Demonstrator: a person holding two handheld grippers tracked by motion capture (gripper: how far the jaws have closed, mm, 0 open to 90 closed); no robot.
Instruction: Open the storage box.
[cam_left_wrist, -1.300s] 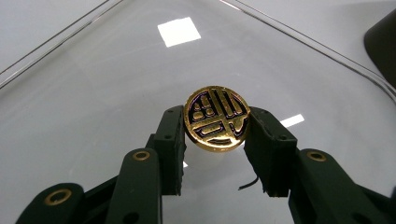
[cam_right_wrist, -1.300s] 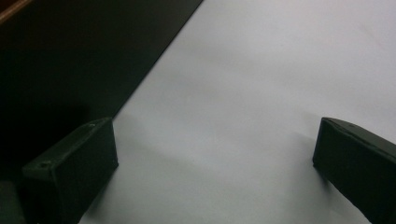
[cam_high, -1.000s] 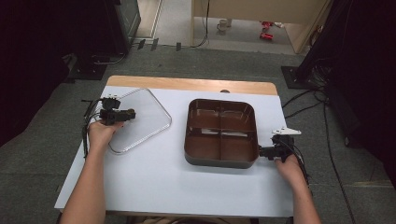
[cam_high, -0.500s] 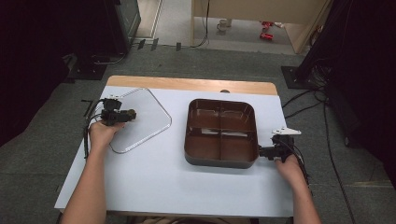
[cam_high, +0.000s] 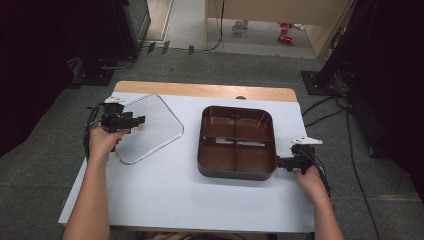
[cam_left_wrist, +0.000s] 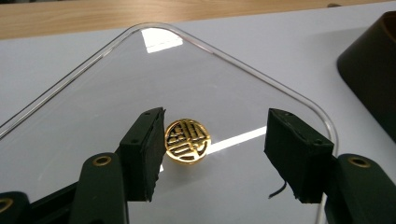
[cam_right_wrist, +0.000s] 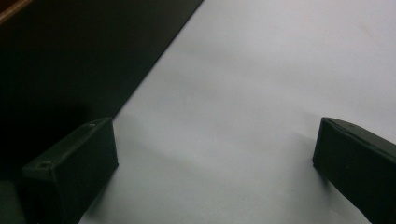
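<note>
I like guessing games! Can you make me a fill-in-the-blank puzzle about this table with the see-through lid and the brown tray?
1. The brown tray is split into ____ compartments.
2. The round knob on the clear lid is ____ in colour.
3. The clear lid lies flat on the white table, to the ____ of the tray in the high view.
4. The left gripper has its jaws ____ around the knob, not pressing on it.

Missing words: four; gold; left; open

The high view looks forward and down from above the person's edge of the table (cam_high: 165, 200) and takes in all of it. The left gripper view sits low and close over the lid (cam_left_wrist: 196, 74) near the left edge, facing the far edge. The right gripper view is very near the surface beside the tray (cam_right_wrist: 70, 60). The high view also sees both the lid (cam_high: 150, 125) and the tray (cam_high: 237, 172).
</note>
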